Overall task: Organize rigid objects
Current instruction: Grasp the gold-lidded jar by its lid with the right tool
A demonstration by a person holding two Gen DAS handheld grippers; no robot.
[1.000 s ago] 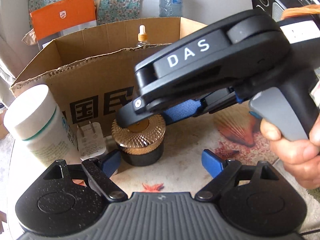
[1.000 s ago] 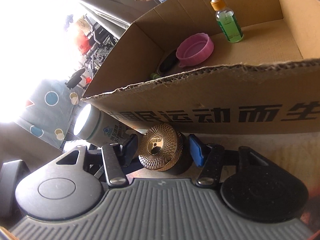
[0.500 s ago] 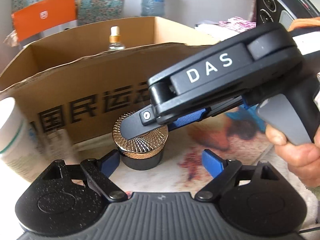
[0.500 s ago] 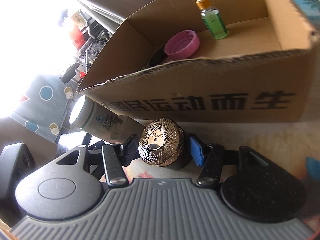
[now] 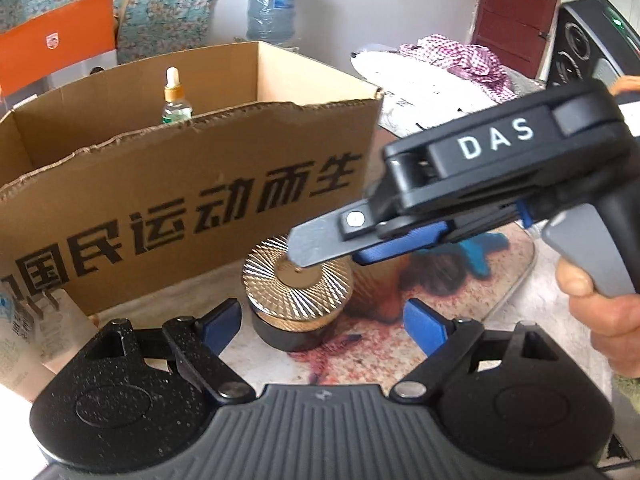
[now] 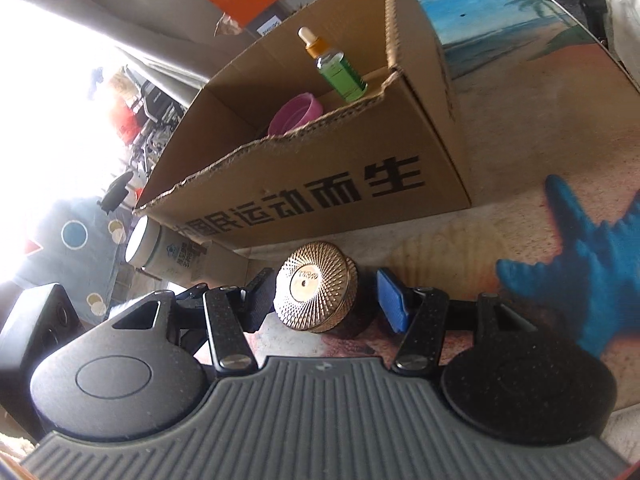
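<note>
right gripper [image 6: 326, 300] fingers straddle the squat gold-lidded dark jar [image 6: 318, 292], not pinching, gap on the blue pad side | jar sits upright on the bench, just before the brown cardboard box [image 6: 320, 184] | left gripper [image 5: 320, 322] spread wide, empty, jar just ahead

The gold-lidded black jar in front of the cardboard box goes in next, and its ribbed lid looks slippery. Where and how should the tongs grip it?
Grip the round gold-lidded black jar by its rim, from the front, pads on opposite sides; it stands upright, clear of the cardboard box.
</note>
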